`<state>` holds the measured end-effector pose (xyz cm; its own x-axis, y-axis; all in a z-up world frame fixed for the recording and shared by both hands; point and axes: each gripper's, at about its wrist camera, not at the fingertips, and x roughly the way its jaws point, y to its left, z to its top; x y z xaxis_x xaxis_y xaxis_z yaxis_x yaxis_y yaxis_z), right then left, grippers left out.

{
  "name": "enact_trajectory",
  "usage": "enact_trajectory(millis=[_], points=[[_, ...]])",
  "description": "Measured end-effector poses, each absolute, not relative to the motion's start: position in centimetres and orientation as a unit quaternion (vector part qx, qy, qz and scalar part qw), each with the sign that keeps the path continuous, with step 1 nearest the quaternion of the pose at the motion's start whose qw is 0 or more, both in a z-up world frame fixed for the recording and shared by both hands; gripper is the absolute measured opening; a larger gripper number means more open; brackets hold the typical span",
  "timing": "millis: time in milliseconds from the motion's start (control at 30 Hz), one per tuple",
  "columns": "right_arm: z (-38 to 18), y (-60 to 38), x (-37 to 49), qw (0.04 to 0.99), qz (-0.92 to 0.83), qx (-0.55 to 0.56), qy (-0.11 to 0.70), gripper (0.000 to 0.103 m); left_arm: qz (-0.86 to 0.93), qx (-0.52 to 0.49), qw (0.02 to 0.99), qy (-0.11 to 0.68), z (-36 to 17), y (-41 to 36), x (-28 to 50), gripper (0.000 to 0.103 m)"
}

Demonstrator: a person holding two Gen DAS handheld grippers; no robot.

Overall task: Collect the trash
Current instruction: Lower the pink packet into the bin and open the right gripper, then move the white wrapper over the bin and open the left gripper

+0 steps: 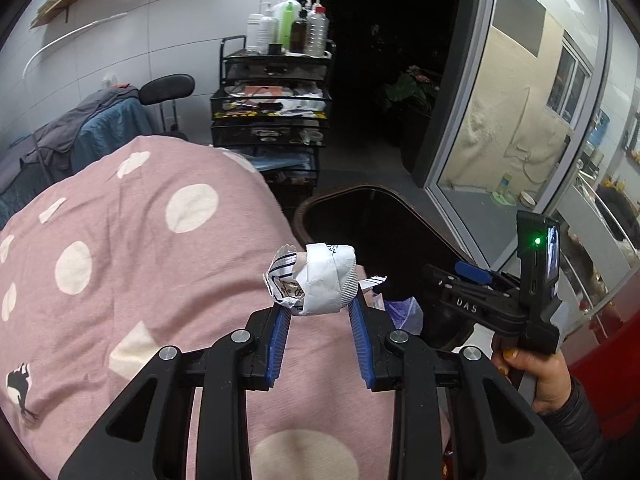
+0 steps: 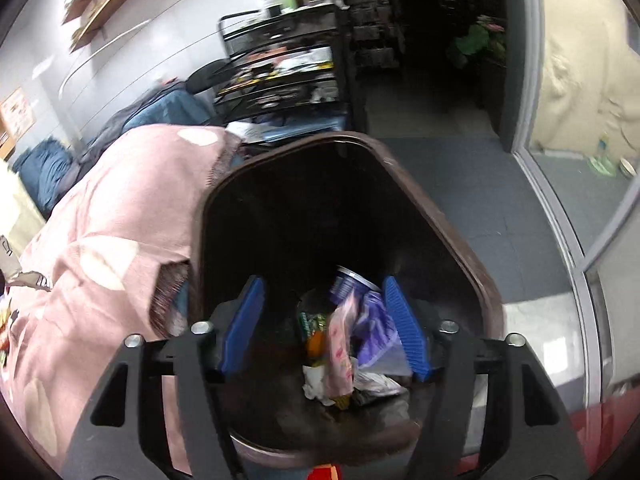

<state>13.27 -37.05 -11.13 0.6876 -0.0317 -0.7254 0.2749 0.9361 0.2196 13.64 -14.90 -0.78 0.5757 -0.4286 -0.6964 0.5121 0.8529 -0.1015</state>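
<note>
My left gripper (image 1: 320, 300) is shut on a crumpled white paper wrapper (image 1: 316, 280) and holds it above the pink polka-dot cover (image 1: 132, 264), close to the dark brown trash bin (image 1: 340, 200). The right gripper (image 1: 472, 280) shows in the left wrist view at the right, over the bin. In the right wrist view my right gripper (image 2: 322, 300) is open and empty above the bin's mouth (image 2: 440, 224). Several wrappers and bags (image 2: 344, 344) lie at the bin's bottom.
A black wire cart (image 1: 272, 112) with bottles on top stands behind the bin. A glass door (image 1: 516, 120) is at the right. A chair with blue and grey cloths (image 1: 92, 132) is at the left. A potted plant (image 1: 412, 88) stands in the dark doorway.
</note>
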Motion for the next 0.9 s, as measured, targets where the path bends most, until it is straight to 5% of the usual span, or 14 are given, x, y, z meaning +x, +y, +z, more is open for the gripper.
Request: enact_trajectory(millis=[900], points=[[-7.5,-41.2,5.7,0.913,-0.183,0.176,0.32,0.067,-0.3,0.14,0.838,0.434,-4.9,-27.3,16.4,0.031]])
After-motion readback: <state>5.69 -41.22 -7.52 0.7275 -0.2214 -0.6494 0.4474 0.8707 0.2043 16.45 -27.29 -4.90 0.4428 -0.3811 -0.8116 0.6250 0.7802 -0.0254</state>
